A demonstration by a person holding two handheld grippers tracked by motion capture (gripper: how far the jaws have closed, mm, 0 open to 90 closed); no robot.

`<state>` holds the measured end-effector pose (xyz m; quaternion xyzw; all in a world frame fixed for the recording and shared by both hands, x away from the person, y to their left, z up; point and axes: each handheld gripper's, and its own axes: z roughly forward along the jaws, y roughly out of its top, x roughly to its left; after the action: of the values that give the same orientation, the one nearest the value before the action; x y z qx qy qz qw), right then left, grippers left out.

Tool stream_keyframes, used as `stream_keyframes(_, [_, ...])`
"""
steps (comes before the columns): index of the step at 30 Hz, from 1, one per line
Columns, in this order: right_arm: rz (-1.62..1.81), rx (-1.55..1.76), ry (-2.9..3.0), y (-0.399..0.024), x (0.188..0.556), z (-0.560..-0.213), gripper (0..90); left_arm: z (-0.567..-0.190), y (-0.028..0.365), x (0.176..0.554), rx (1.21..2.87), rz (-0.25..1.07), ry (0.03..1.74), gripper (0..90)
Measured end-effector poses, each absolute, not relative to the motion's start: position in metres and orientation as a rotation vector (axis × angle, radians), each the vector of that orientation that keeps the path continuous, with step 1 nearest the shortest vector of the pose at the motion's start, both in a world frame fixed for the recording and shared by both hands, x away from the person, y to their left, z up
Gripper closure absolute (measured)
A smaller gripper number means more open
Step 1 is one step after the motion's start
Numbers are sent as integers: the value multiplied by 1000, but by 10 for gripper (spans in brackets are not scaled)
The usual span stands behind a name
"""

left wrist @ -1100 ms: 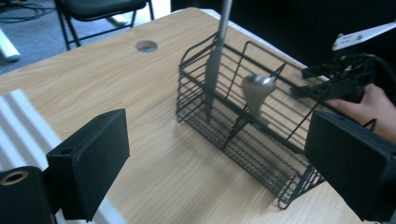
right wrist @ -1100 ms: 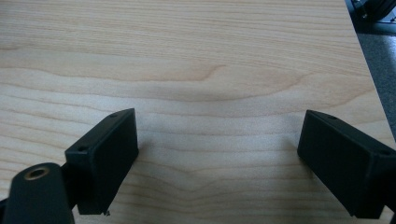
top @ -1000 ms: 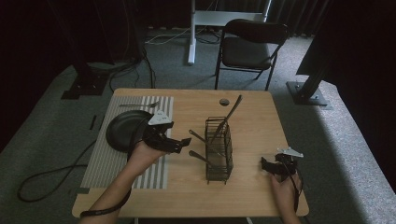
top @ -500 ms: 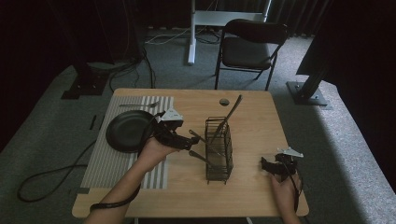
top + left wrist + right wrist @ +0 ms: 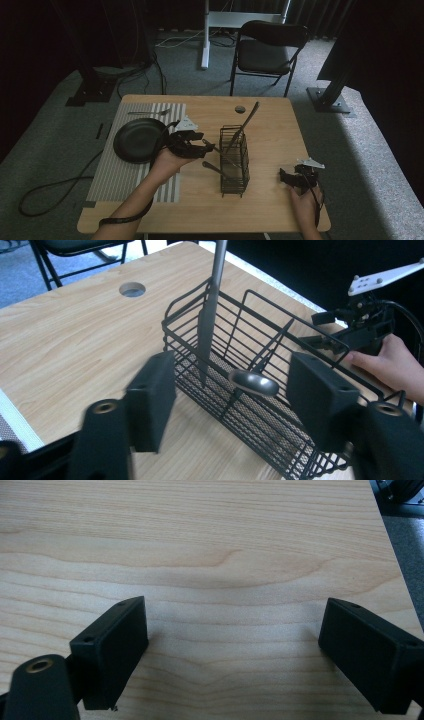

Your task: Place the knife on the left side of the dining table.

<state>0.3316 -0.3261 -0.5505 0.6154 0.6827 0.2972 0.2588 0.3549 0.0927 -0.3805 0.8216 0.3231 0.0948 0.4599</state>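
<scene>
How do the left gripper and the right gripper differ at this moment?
The left gripper is at the wire basket, its fingers either side of a metal utensil handle that sticks out of it and having just been closing; the right gripper rests apart, over bare table. The left gripper's gap is narrower; the right gripper's is wide and empty. Both have black fingers.

We count one wire basket (image 5: 234,159) holding three utensils (image 5: 247,121); left of the basket, one black plate (image 5: 136,140) and one striped mat (image 5: 117,172).
</scene>
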Motion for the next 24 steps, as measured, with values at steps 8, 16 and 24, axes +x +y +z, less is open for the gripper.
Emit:
stream_keyframes(8, [805, 1668, 1850, -326, 332, -551, 116, -385, 95, 353, 2006, 195, 800, 622])
stream_keyframes(16, [805, 1667, 1851, -326, 332, -551, 116, -382, 91, 351, 2008, 200, 755, 729])
stream_keyframes(24, [806, 1671, 1850, -326, 332, -550, 116, -374, 81, 353, 2038, 226, 709, 733])
